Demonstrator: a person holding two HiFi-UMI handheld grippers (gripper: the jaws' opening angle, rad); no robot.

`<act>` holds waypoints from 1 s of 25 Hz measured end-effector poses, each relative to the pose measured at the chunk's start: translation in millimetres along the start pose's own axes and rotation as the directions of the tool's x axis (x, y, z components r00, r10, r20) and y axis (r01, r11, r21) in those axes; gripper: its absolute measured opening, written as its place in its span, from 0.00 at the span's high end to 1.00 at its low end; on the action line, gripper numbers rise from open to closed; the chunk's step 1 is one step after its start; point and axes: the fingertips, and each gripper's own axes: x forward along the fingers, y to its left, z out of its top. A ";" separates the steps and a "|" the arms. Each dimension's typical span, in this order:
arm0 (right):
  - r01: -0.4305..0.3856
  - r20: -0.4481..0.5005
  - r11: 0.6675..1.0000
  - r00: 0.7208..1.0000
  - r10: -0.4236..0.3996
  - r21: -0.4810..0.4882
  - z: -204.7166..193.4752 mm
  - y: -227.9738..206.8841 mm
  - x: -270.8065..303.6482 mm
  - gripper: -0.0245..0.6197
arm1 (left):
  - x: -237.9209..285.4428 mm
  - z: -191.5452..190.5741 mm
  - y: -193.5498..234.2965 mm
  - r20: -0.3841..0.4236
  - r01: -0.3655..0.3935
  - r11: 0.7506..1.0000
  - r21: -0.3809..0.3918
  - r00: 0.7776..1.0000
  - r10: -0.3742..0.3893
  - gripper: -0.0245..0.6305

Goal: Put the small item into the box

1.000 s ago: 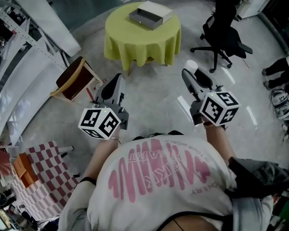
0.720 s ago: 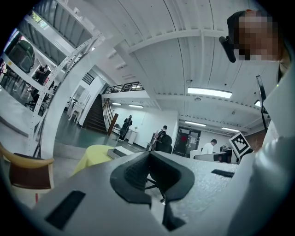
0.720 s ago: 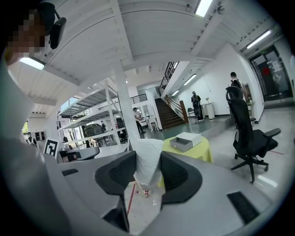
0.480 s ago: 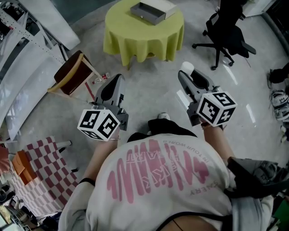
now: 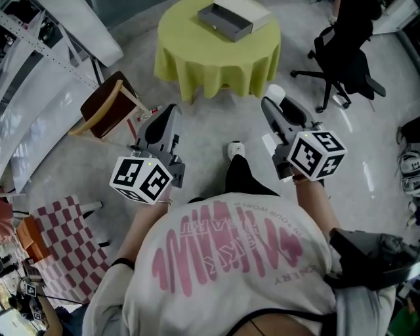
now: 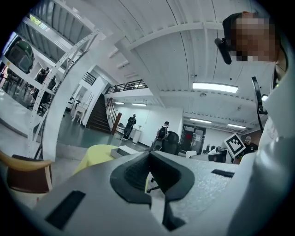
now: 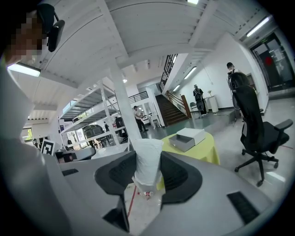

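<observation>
A grey open box with a white lid beside it lies on a round table under a yellow-green cloth, far ahead; the box also shows in the right gripper view. My right gripper is shut on a small white item, which stands upright between its dark pads and pokes past the tips as a white item in the head view. My left gripper is shut, its pads meeting with nothing between them. Both are held over the floor, well short of the table.
A black office chair stands right of the table. A wooden chair and a slanted white rack are at the left. A red-and-white checked cloth lies at the lower left. People stand far off by a staircase.
The table and box have shifted up and right in the head view. The person's foot now shows between the grippers. Both grippers keep their grip unchanged.
</observation>
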 end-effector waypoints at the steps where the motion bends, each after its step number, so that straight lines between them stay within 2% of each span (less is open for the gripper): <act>1: -0.007 0.001 1.000 1.000 0.007 0.001 4.3 -6.8 8.5 0.71 | 10.1 1.6 3.2 0.001 -0.005 1.000 0.003 1.000 0.005 0.95; 6: -0.054 -0.016 0.999 0.998 0.054 -0.007 30.6 -43.9 55.9 0.71 | 61.6 15.0 19.7 0.010 -0.042 0.999 0.004 0.999 0.042 0.95; 15: -0.130 0.005 0.991 0.991 0.131 -0.043 109.4 -106.2 140.0 0.71 | 154.4 46.9 52.6 0.052 -0.114 0.993 -0.011 0.992 0.115 0.95; 25: -0.190 -0.037 0.981 0.981 0.189 -0.034 130.7 -154.3 217.5 0.71 | 234.1 47.0 78.9 0.040 -0.142 0.989 -0.031 0.989 0.143 0.95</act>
